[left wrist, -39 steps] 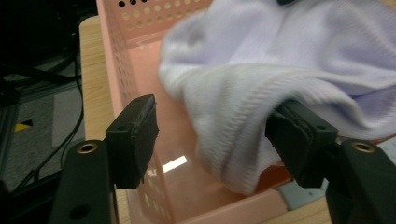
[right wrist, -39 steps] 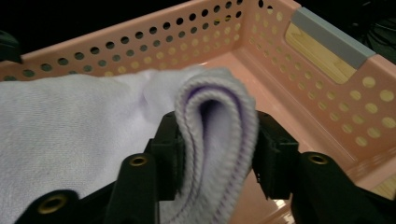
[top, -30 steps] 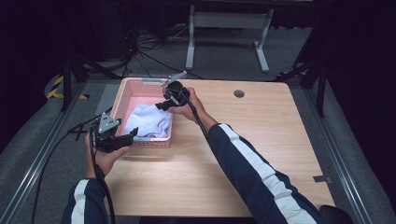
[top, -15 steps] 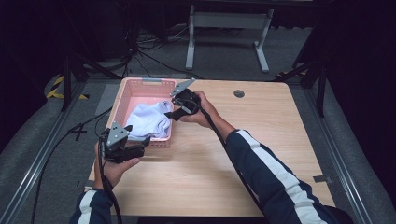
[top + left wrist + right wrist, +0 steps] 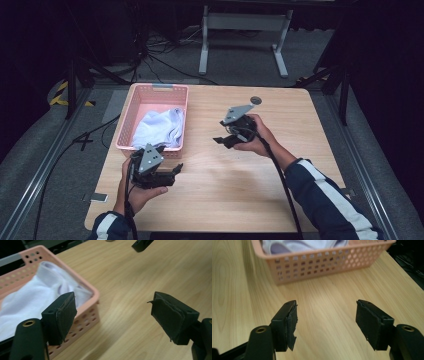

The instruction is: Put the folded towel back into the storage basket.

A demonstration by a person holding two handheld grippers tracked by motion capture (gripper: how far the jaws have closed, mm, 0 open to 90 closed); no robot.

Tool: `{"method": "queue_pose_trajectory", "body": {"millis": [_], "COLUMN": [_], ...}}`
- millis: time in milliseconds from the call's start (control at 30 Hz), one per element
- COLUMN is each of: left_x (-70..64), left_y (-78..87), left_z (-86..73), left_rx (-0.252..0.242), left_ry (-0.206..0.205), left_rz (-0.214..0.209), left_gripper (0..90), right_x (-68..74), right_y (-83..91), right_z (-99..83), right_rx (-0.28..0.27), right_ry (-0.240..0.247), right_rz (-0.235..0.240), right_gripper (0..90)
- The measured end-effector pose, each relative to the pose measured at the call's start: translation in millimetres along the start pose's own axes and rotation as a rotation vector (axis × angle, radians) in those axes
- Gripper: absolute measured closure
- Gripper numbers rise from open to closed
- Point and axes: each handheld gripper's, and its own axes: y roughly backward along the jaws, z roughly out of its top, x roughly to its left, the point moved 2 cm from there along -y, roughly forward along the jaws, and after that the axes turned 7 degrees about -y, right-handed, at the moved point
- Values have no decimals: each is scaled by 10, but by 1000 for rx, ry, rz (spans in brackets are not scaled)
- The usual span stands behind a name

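Lying crumpled inside the pink perforated basket (image 5: 125, 128), the white cloth (image 5: 159, 126) fills its near half, at about ten o'clock from the middle of the wooden table (image 5: 280, 175). The left gripper (image 5: 173, 171) is held in the person's left hand (image 5: 142, 192) just off the basket's near short wall, at about seven o'clock on the table; its jaws stand wide apart with nothing between them. In the left gripper view the cloth (image 5: 30, 300) heaps up against the basket's corner (image 5: 93, 293), just behind the left-hand jaw. The right gripper (image 5: 224, 140) hovers over bare wood at the table's centre, well apart from the basket, its jaws likewise spread and empty. Its own view looks at the basket's long wall (image 5: 317, 261), with cloth (image 5: 304, 245) showing over the rim at twelve o'clock.
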Motion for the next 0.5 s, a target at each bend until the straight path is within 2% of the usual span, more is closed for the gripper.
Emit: {"method": "queue_pose_trajectory", "body": {"millis": [33,67,100,133,200,267,300,333,367,433,467,500], "left_x": [-48,-100,-153,-199,-287,-348,-393,-437,-459,-476,-496,-502], "left_y": [-29,-70,-113,-161,-280,-371,-442,-503,-535,-566,-608,-628], "left_z": [2,0,-7,-19,-60,-103,-137,-165,-182,-195,-205,-213], "left_rx": [6,12,30,49,89,121,145,169,180,181,189,189], "left_ry": [-8,-23,-45,-68,-89,-105,-117,-136,-139,-138,-160,-162], "left_rz": [-23,-39,-53,-70,-110,-125,-146,-161,-170,-181,-182,-185], "left_gripper": [199,197,197,195,194,196,197,197,197,203,208,213], "right_x": [-2,4,4,13,32,51,63,81,98,110,120,122], "right_y": [72,218,218,288,419,537,574,637,692,776,823,868], "right_z": [-92,-292,-292,-398,-618,-877,-965,-1144,-1318,-1533,-1630,-1718], "right_rx": [3,7,7,12,25,42,44,50,72,73,72,74], "right_ry": [-6,-20,-20,-21,-16,-24,-23,-35,-41,-71,-84,-86], "right_rz": [-11,-17,-17,-27,-47,-69,-74,-74,-79,-81,-88,-99], "right_gripper": [333,331,331,328,318,310,310,307,294,293,291,289]}}
